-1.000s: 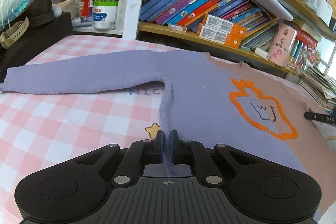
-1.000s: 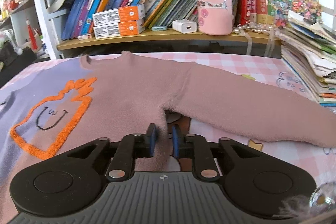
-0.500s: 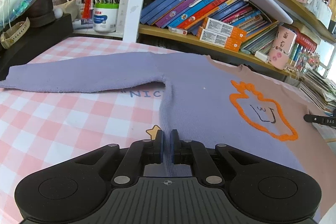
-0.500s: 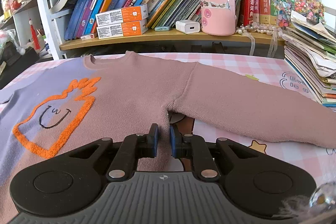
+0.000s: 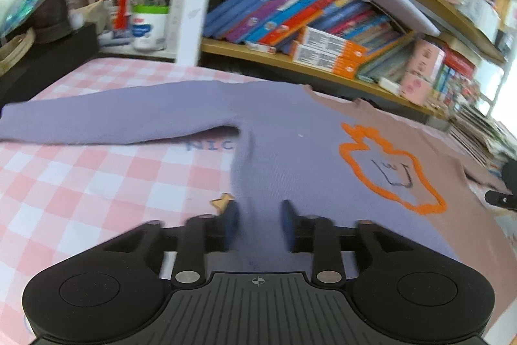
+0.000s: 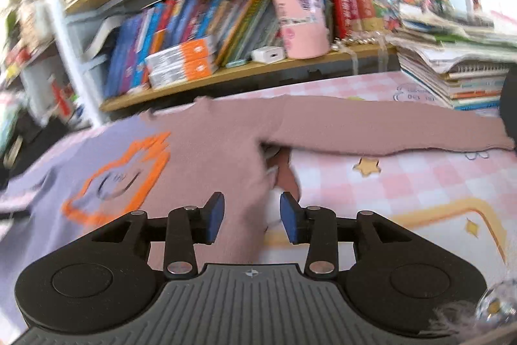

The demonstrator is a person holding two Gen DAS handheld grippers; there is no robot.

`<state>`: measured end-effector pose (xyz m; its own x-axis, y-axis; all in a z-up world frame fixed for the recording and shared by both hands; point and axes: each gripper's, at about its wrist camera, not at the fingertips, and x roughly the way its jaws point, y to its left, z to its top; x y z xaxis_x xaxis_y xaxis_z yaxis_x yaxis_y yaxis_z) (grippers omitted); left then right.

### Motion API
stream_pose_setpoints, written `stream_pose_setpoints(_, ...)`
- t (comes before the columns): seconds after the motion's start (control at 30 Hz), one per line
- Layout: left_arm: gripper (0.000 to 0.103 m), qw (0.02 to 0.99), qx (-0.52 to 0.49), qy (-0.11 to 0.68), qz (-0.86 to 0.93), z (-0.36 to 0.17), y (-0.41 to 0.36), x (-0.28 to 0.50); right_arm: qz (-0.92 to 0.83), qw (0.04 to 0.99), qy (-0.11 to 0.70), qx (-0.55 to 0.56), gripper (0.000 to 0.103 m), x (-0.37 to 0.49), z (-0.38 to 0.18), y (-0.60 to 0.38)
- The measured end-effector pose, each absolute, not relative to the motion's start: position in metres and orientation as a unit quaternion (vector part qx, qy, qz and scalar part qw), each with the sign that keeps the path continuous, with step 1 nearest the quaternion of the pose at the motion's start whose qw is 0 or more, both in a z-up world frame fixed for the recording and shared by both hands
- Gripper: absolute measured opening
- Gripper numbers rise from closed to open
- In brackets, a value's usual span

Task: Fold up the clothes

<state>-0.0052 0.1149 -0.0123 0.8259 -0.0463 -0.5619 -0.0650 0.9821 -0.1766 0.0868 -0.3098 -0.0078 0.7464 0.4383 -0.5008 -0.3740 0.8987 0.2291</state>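
- Pink checked tablecloth (image 5: 97, 183) before crowded bookshelves (image 5: 323, 31)
- Two-tone sweater (image 5: 290, 157) lies flat, sleeves outspread
- left gripper (image 5: 257, 223) and right gripper (image 6: 251, 215): jaws opening, side seams between, unpinched

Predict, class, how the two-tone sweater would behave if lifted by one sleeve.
The sweater lies flat and limp on the checked cloth, so it would likely droop and fold, not hold shape. Its knit looks soft, probably light and unlikely to slip.

Pink checked tablecloth (image 5: 80, 183); two-tone sweater (image 5: 290, 131) spread flat, sleeves out.
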Motion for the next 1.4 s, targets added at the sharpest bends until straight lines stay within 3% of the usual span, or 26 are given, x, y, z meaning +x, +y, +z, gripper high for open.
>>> stream_pose_setpoints(0.03,0.088,0.951,-0.081,0.299,0.009,-0.012,0.11,-0.004,0.216,0.935,0.278,0.038,0.043,0.074,-0.006,-0.306)
stream_pose_setpoints(0.07,0.094,0.95,-0.066,0.306,0.018,-0.013,0.106,-0.002,0.214,0.937,0.276,0.022,0.046,0.064,-0.007,-0.303)
stream_pose_setpoints(0.23,0.095,0.947,-0.041,0.317,0.032,-0.013,0.101,0.001,0.213,0.939,0.267,-0.034,0.076,0.028,-0.009,-0.287)
stream_pose_setpoints(0.37,0.096,0.949,-0.048,0.309,0.039,-0.011,0.105,-0.003,0.191,0.944,0.257,-0.078,0.081,0.019,-0.01,-0.274)
stream_pose_setpoints(0.53,0.101,0.957,-0.046,0.285,0.042,-0.007,0.104,-0.01,0.177,0.944,0.269,-0.076,0.1,0.025,-0.012,-0.277)
stream_pose_setpoints(1.07,0.103,0.962,-0.035,0.267,0.038,-0.003,0.101,-0.013,0.163,0.937,0.288,-0.117,0.103,0.029,-0.019,-0.263)
stream_pose_setpoints(1.4,0.103,0.965,-0.024,0.258,0.038,-0.002,0.098,-0.016,0.165,0.941,0.259,-0.142,0.103,0.02,-0.016,-0.255)
